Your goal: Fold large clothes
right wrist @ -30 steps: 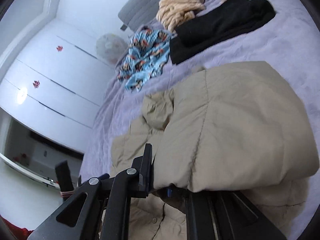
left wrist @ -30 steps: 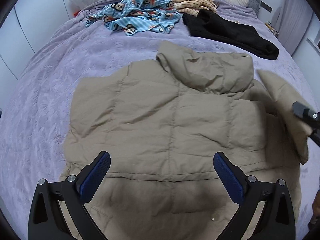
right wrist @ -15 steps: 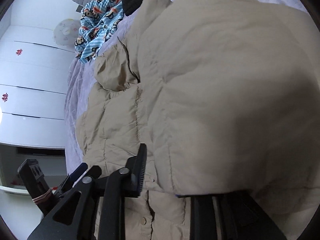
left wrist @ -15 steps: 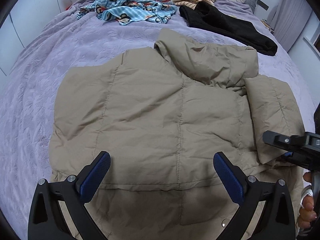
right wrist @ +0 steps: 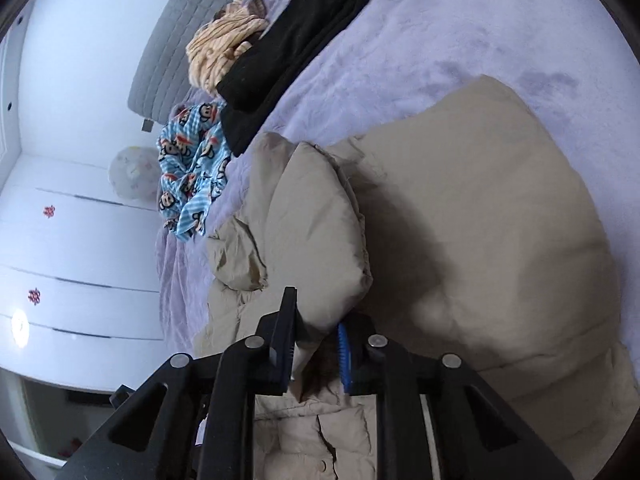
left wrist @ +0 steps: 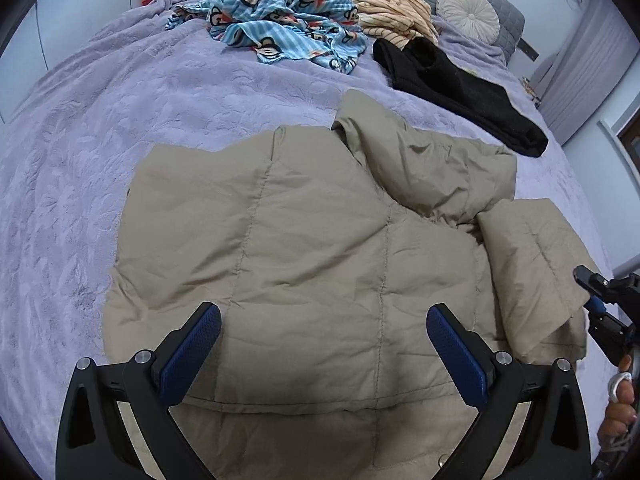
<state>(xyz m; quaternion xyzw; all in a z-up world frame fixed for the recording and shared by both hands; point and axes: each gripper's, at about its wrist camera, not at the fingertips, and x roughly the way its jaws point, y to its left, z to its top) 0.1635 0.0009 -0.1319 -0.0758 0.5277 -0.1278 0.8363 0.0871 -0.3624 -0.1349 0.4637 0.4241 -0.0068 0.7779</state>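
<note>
A beige puffer jacket [left wrist: 312,248] lies spread on the purple bedspread [left wrist: 120,112], collar toward the far side. Its right sleeve [left wrist: 532,268] is folded in over the jacket's right side. My left gripper [left wrist: 324,344] is open and empty, hovering over the jacket's lower middle. My right gripper [right wrist: 316,344] has its jaws narrowly apart at the sleeve's cuff end [right wrist: 320,240]; the fabric edge sits just ahead of the gap, seemingly loose. It also shows at the right edge of the left wrist view [left wrist: 600,304], beside the sleeve.
At the far end of the bed lie a blue monkey-print cloth [left wrist: 288,28], a cream striped garment [left wrist: 392,4], a black garment [left wrist: 460,92] and a round cushion [left wrist: 468,16]. White wardrobe doors [right wrist: 60,248] stand beyond the bed's left side.
My right gripper carried the sleeve inward, laid it on the jacket's right side, and its jaws parted slightly. The left gripper stayed open and shifted a little over the jacket.
</note>
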